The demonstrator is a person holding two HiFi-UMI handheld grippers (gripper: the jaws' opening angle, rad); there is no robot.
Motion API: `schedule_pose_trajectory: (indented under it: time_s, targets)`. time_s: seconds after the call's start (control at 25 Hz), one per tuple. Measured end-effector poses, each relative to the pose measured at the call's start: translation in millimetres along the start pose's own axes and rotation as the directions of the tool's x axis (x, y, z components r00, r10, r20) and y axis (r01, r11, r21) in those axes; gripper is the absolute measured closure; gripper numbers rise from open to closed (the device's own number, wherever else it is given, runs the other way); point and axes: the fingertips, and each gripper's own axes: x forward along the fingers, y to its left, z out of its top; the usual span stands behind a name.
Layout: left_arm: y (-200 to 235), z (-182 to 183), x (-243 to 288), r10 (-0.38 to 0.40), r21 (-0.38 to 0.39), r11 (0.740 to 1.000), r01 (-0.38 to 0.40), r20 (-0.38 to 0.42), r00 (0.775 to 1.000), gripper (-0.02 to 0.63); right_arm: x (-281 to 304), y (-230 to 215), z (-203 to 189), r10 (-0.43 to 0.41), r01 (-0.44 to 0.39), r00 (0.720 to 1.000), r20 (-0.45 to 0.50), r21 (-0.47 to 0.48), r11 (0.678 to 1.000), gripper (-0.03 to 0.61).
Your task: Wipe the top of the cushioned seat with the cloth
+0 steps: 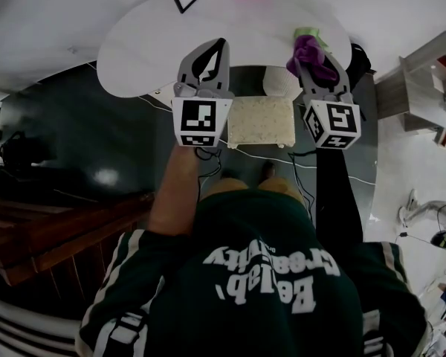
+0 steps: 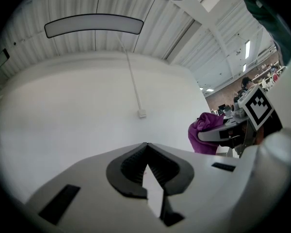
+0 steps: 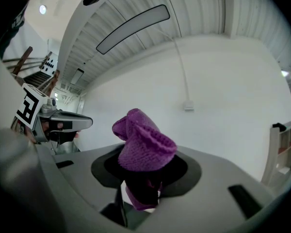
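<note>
Right tool (image 3: 144,188) is clenched on the purple cloth (image 3: 143,144), which stands up in a bunch from between its jaws. Left tool (image 2: 146,147) has its jaws closed together with nothing between them. Both tools are held up in the air and their own cameras see only wall and ceiling. From the head view, the cushioned seat (image 1: 260,121) stands on the dark floor (image 1: 97,140), partly under the near edge of the white table (image 1: 149,43), between the 2 tools and well below them. I judge the cloth is in hand but the wiping is not yet begun. Next, the right tool must tip down until the cloth presses on the seat top.
</note>
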Motion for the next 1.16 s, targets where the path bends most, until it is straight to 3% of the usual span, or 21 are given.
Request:
schedule_pose_trajectory:
  time_s: [1.16]
  targets:
    - [-0.8, -3.4, -3.2, 0.018, 0.000, 1.000, -0.018, -0.005, 1.000, 0.599, -9.8, -7.8, -1.6, -0.034, 0.034, 0.999, -0.009, -0.014, 0.999, 0.416]
